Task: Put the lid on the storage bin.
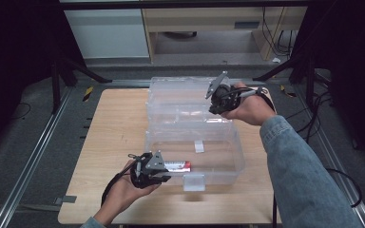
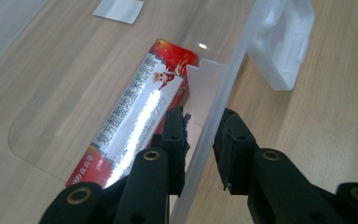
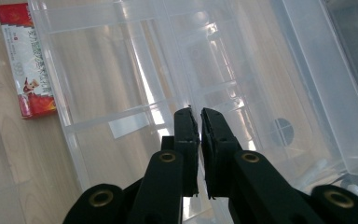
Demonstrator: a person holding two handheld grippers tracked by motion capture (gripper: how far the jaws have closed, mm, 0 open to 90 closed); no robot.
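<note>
Nearest the person, the left gripper (image 1: 164,175) sits at the front left corner of the clear plastic box (image 1: 237,164), its jaws clenched astride the front wall (image 2: 213,121): one pad inside, one outside, the thin wall pinched between them. Just inside that wall a red and white carton (image 2: 135,112) lies flat on the box floor, long side along the wall, beside the inner jaw. It is the one loose thing in the box's main compartment. A clear latch tab (image 1: 194,182) hangs from the middle of the front wall over the wooden table (image 1: 114,137).

Farther back, the hinged lid (image 1: 180,97) stands open behind the box, its shallow divided compartments bare. The right gripper (image 1: 214,108) hovers at the lid's right end, jaws drawn nearly together with a thin gap and nothing between them; in the right gripper view they point down over the lid's ribs (image 3: 135,109).
</note>
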